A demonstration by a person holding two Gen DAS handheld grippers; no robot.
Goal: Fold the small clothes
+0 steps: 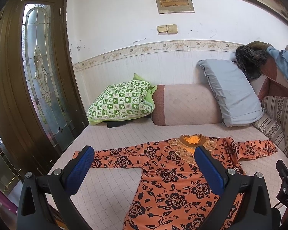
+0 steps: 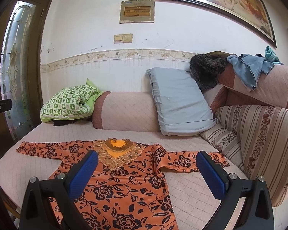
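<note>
An orange long-sleeved top with black flowers [image 1: 174, 178] lies spread flat on the pink quilted daybed [image 1: 109, 140], sleeves out to both sides, lace collar toward the wall. It also shows in the right wrist view [image 2: 124, 184]. My left gripper [image 1: 144, 153] is open and empty, held above the top's left sleeve and chest. My right gripper [image 2: 146, 158] is open and empty, held above the top's chest and right sleeve [image 2: 190, 161]. Part of the right gripper's body shows at the right edge of the left wrist view [image 1: 286, 184].
A green checked pillow [image 1: 121, 101], a pink bolster [image 1: 186, 105] and a grey pillow [image 1: 232, 94] stand along the wall. Striped cushions [image 2: 259, 145] line the right side. A dark fur item [image 2: 207, 71] and blue cloths [image 2: 249, 67] hang on the backrest. A glass-paneled wooden door [image 1: 38, 76] stands left.
</note>
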